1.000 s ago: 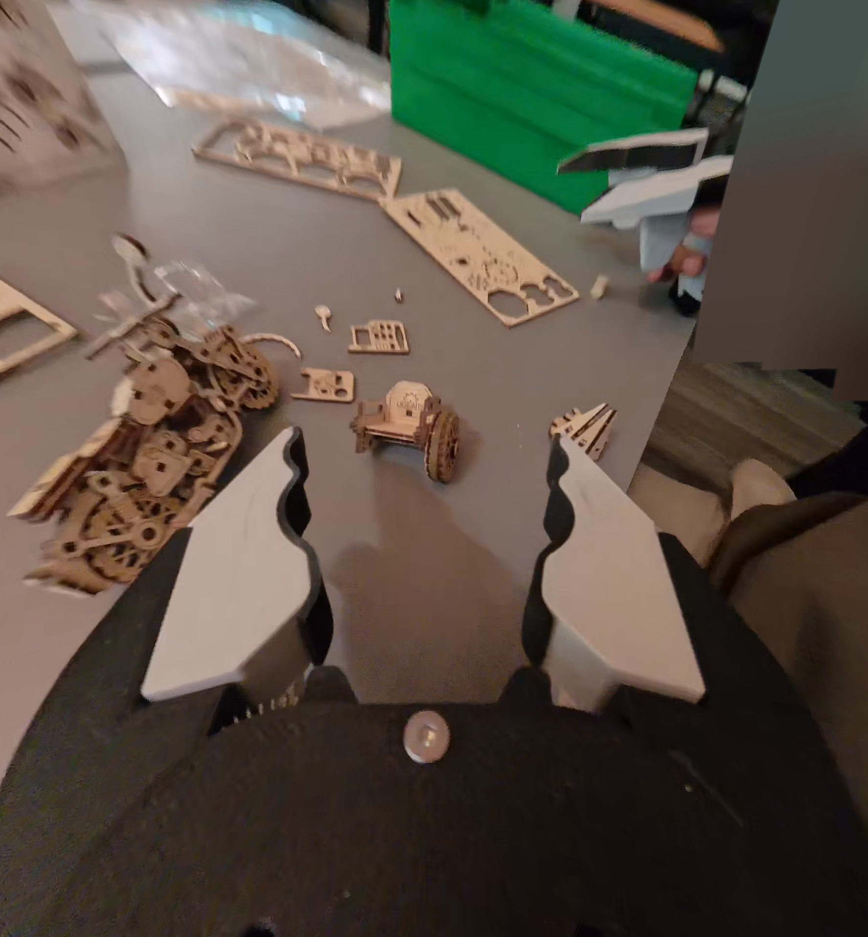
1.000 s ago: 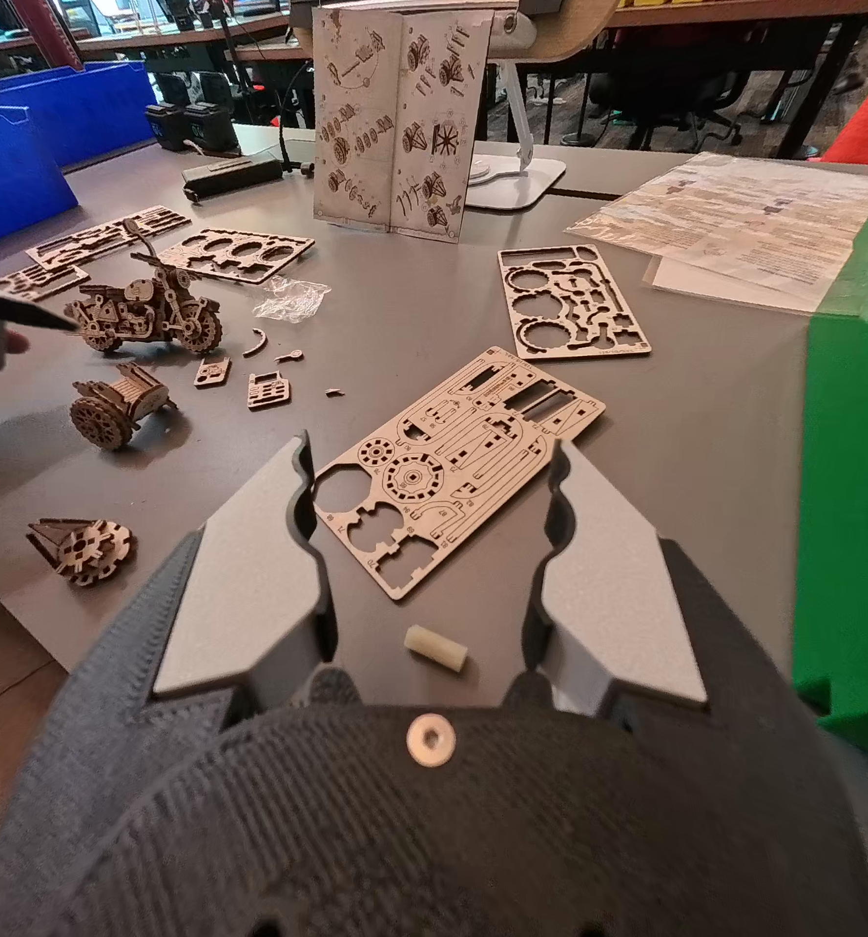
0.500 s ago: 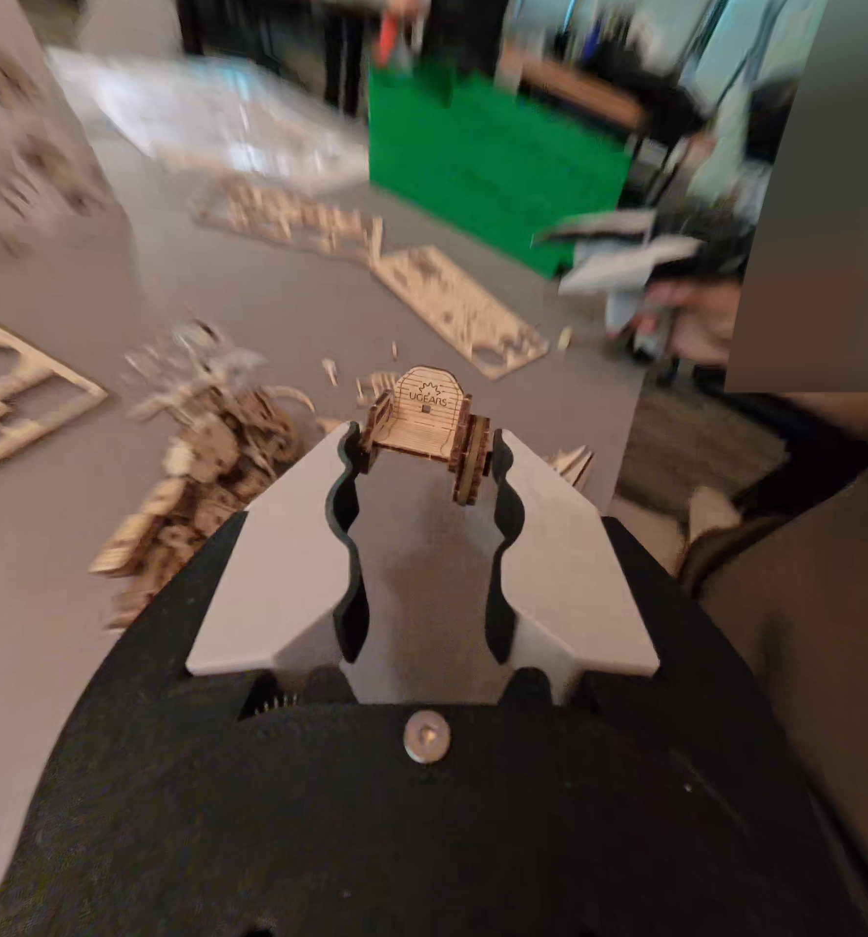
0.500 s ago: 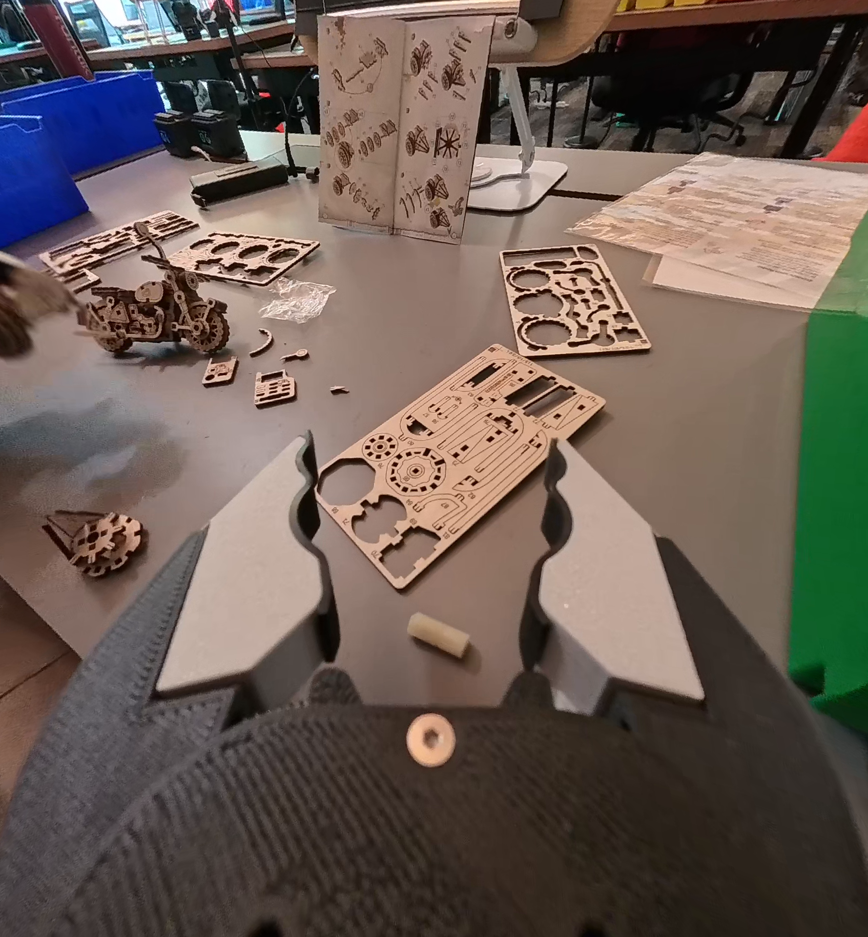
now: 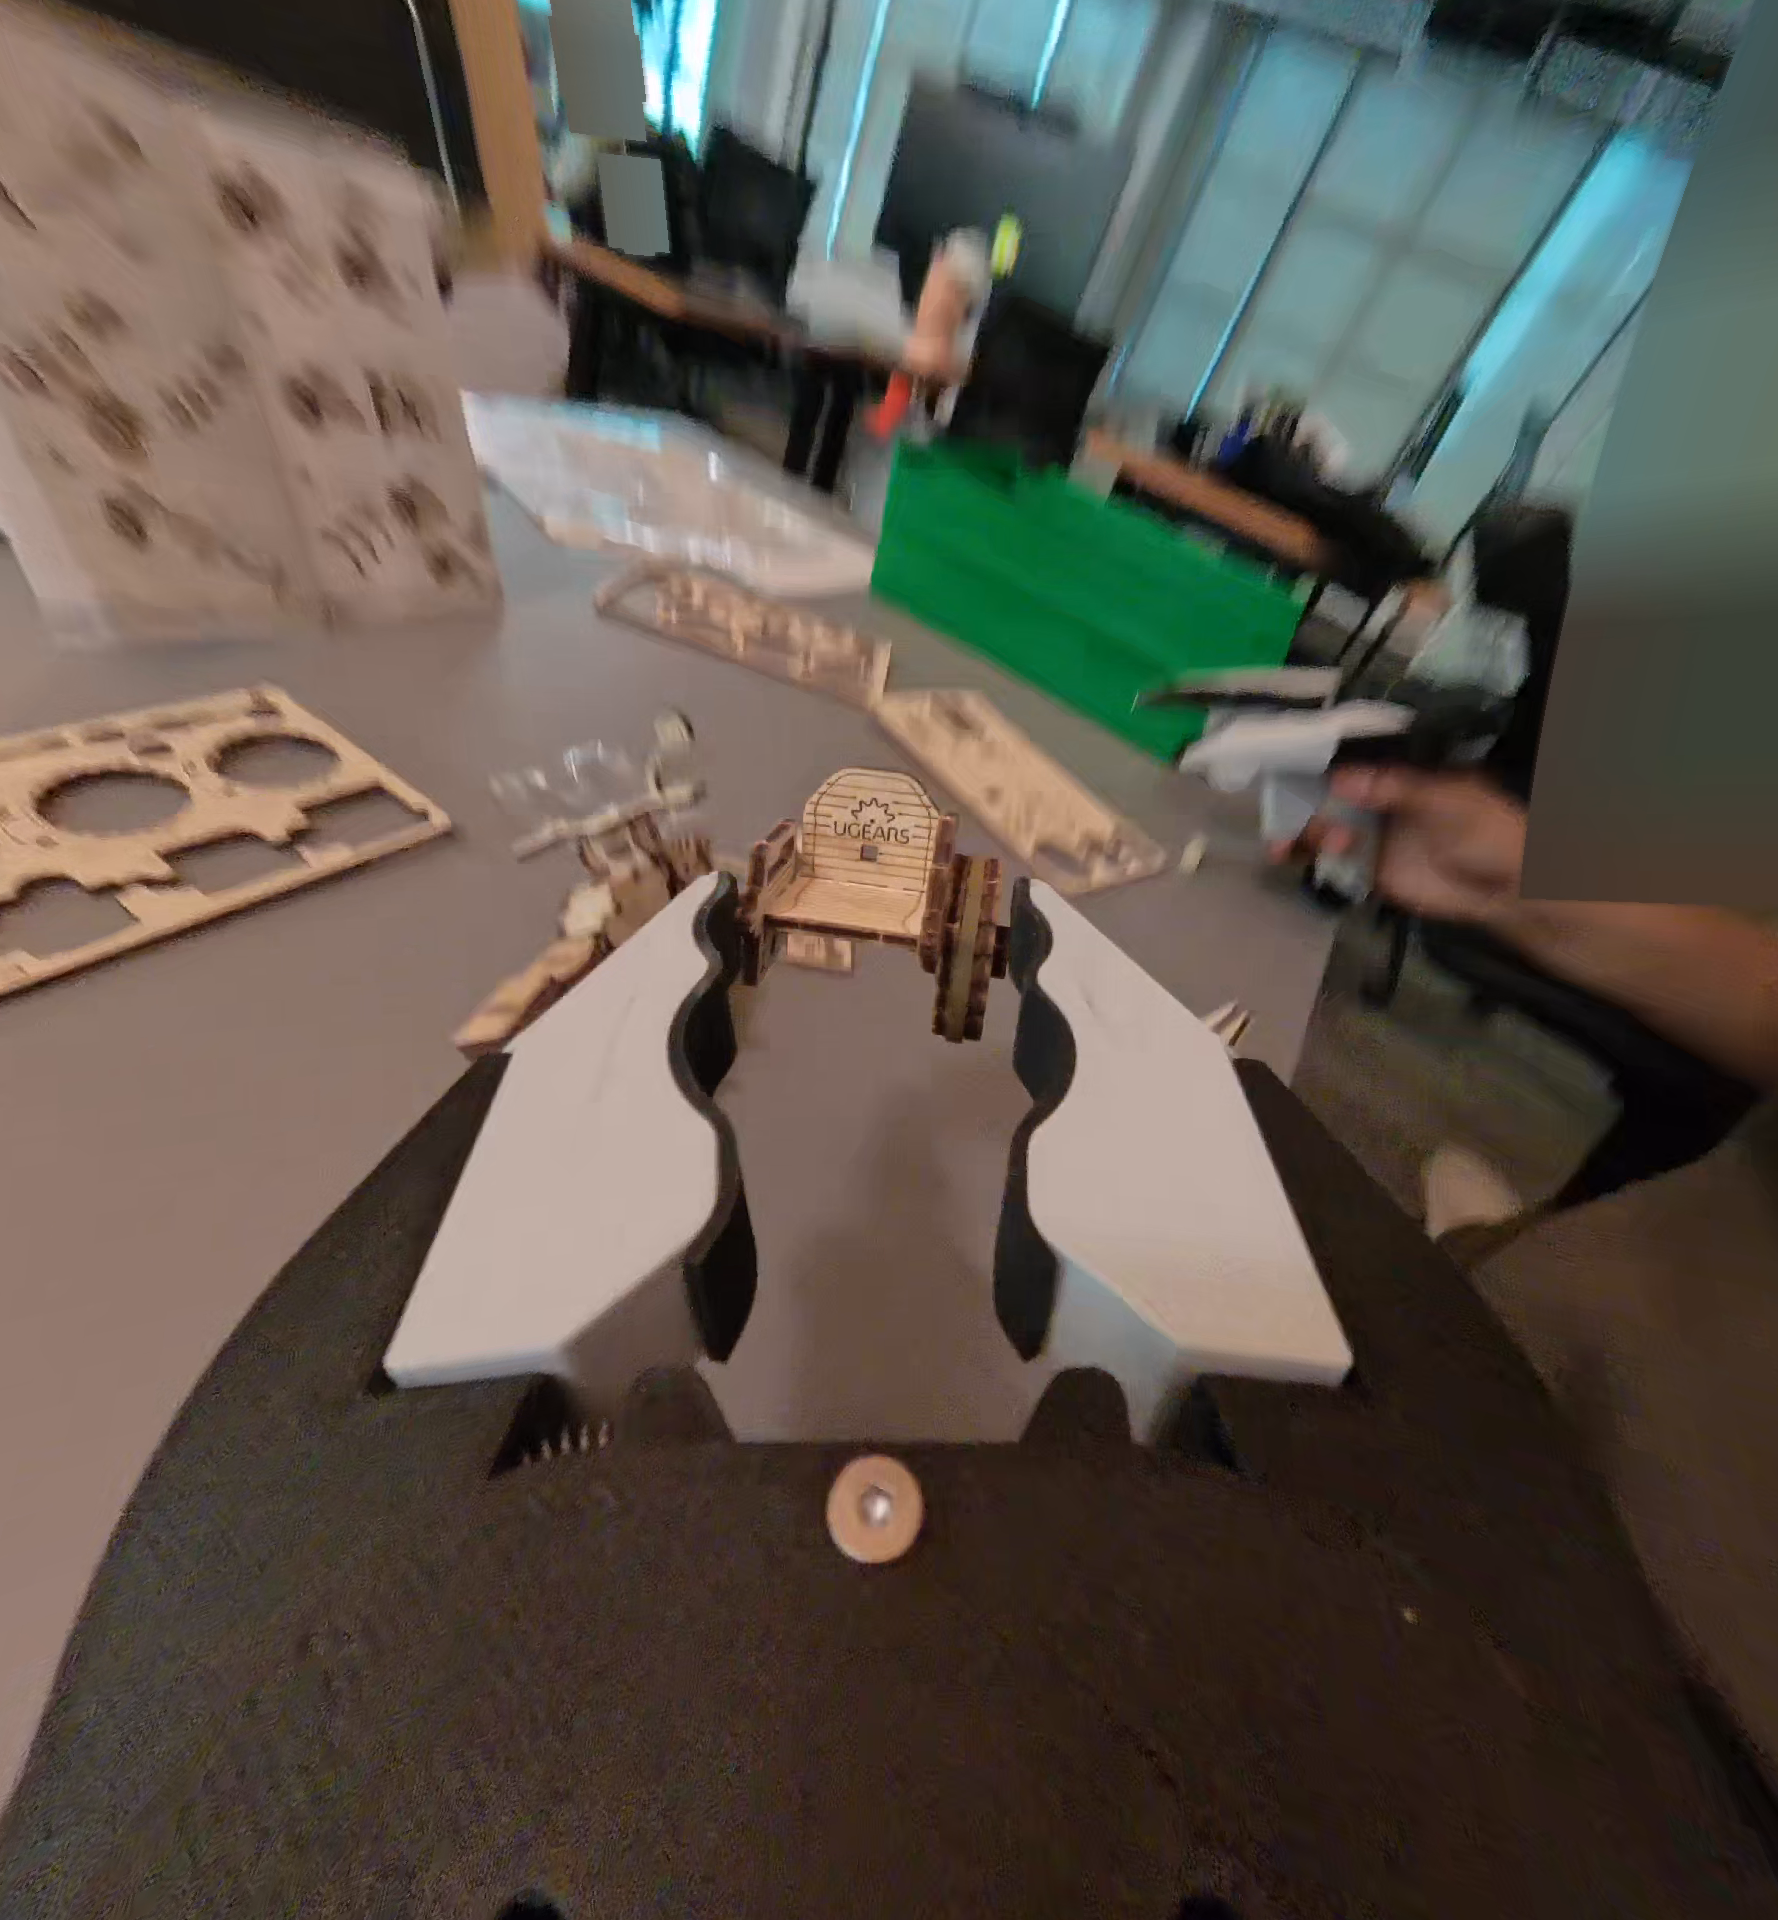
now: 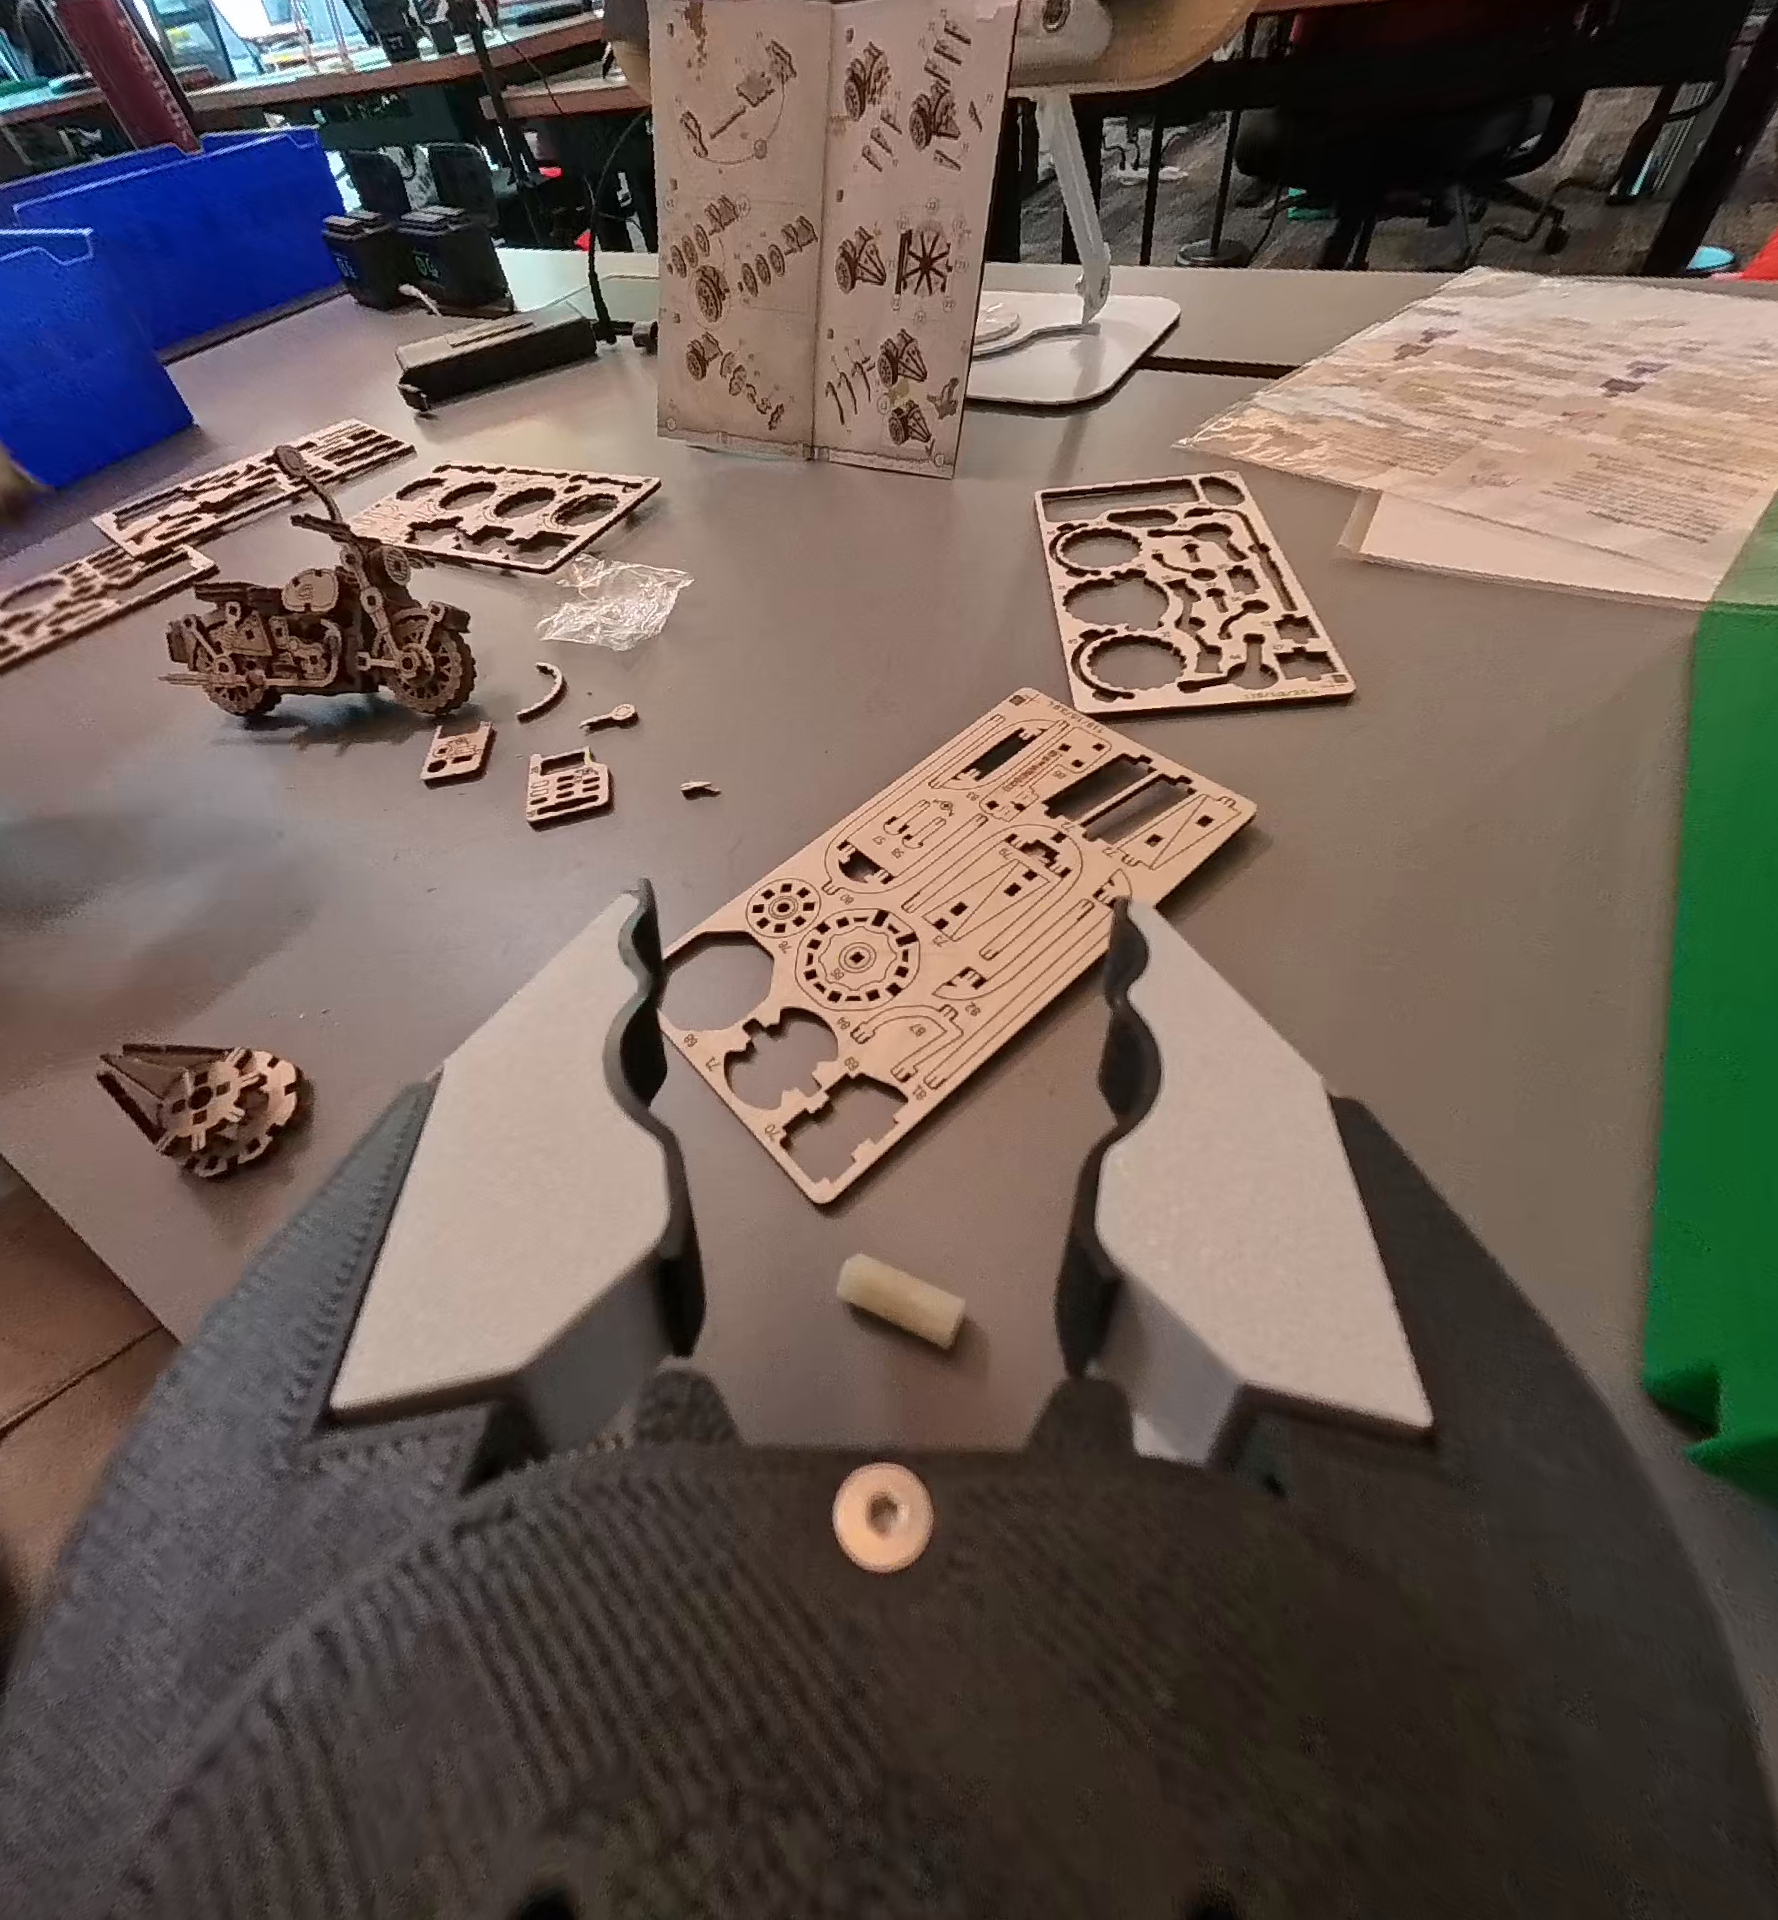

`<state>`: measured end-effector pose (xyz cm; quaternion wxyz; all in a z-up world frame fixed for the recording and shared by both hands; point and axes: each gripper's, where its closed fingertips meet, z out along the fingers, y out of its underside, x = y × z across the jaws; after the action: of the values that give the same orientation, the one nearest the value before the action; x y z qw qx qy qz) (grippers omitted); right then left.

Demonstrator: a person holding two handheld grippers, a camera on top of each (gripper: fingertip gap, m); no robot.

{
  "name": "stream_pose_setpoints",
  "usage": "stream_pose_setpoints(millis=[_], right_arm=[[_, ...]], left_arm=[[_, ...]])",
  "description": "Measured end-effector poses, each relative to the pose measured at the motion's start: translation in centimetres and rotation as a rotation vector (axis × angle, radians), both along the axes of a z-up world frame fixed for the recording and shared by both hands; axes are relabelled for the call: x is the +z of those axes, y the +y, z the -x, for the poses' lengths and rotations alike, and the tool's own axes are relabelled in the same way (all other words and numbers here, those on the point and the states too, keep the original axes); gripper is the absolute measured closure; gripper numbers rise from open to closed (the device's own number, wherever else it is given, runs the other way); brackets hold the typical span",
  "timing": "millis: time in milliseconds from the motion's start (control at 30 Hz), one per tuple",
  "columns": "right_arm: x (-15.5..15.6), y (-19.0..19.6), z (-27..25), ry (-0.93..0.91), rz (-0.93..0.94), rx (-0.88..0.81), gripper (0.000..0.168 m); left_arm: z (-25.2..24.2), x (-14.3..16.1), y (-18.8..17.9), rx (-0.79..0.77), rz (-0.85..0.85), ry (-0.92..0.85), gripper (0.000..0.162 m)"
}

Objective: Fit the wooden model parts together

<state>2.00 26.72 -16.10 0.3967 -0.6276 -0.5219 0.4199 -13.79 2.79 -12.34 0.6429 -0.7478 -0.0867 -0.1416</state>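
Sidecar [image 5: 869, 894], a small wooden seat with one wheel, sits pinched between the tips of the left gripper [image 5: 869, 914] and looks lifted clear of the table [image 5: 189, 1122]. The step in hand seems to be carrying it toward the motorcycle [image 6: 319, 649], which stands upright on the far left of the table in the right wrist view. The right gripper [image 6: 880, 940] hovers spread wide and empty over a part sheet [image 6: 968, 925], with a small pale peg [image 6: 900, 1317] lying below it. Next, I judge, the sidecar must be lined up beside the motorcycle's frame and pressed in gently, perhaps with the right gripper steadying the bike. A maker's mark is engraved on the seat back, and the booklet [image 6: 812, 229] carries printed diagrams.
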Motion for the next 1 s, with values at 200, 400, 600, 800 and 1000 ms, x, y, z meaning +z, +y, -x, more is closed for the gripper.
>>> stream_pose_setpoints(millis=[200,400,600,800,1000], right_arm=[[0.0,-0.3,0.1,-0.003,0.003,0.023,0.083],[-0.2,-0.4,0.1,-0.014,0.001,0.029,0.084],[-0.3,-0.6,0.2,-0.019,-0.005,0.037,0.086],[-0.3,-0.7,0.1,-0.015,0.014,0.041,0.087],[0.4,-0.5,-0.2,0.022,0.028,0.033,0.093]], left_arm=[[-4.2,-4.0,2.7,-0.122,0.204,0.017,0.113],[-5.1,-5.5,3.3,-0.175,0.281,-0.083,0.113],[-5.2,-6.2,3.1,-0.183,0.319,-0.153,0.112],[-5.4,-6.8,3.1,-0.169,0.370,-0.095,0.115],[-6.2,-7.7,3.3,-0.161,0.439,0.073,0.108]])
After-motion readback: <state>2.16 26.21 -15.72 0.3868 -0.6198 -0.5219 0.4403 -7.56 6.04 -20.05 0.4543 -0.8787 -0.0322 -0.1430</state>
